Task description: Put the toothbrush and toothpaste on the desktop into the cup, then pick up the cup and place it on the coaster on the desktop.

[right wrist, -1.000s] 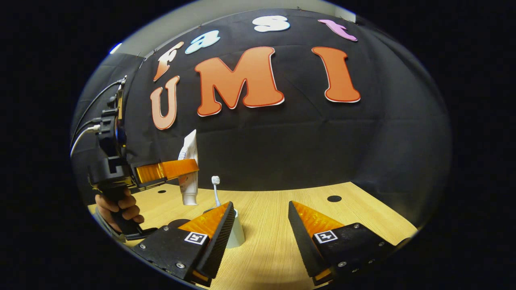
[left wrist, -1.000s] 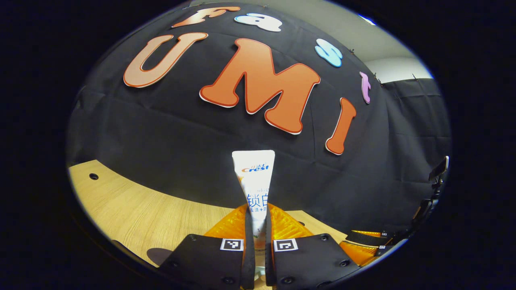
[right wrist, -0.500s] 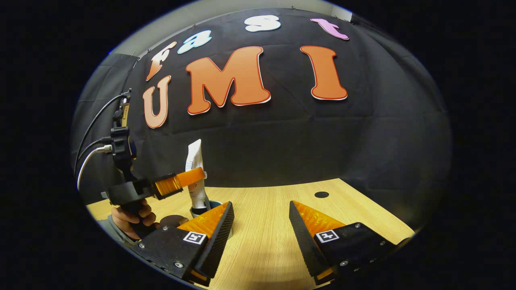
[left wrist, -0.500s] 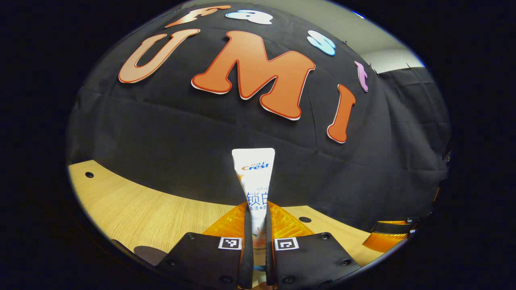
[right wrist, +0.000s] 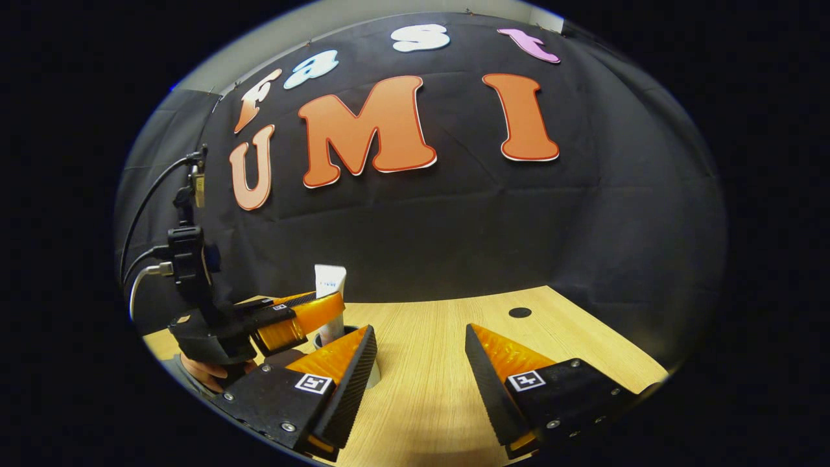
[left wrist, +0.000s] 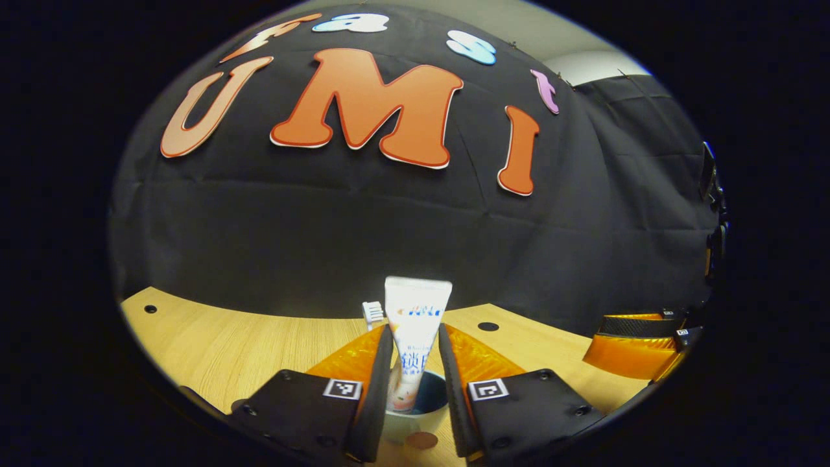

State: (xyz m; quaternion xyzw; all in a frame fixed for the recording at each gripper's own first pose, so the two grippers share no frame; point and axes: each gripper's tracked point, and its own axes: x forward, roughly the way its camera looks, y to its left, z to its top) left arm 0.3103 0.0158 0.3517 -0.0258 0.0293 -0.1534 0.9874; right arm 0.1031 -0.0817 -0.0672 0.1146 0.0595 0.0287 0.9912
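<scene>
1. Left gripper view: the cup (left wrist: pixel 415 408) stands on the desktop (left wrist: pixel 246 350) directly below my left gripper (left wrist: pixel 415 363). The toothpaste (left wrist: pixel 415 331) stands upright in it, cap down; the toothbrush (left wrist: pixel 372 312) head shows just beside the tube. My fingers are parted either side of the tube; contact cannot be determined.
2. Right gripper view: my right gripper (right wrist: pixel 418 353) hangs spread wide above bare desktop (right wrist: pixel 428 402), near the cup (right wrist: pixel 373 376). My left gripper (right wrist: pixel 305 314) hangs level beside the toothpaste (right wrist: pixel 329 292).
</scene>
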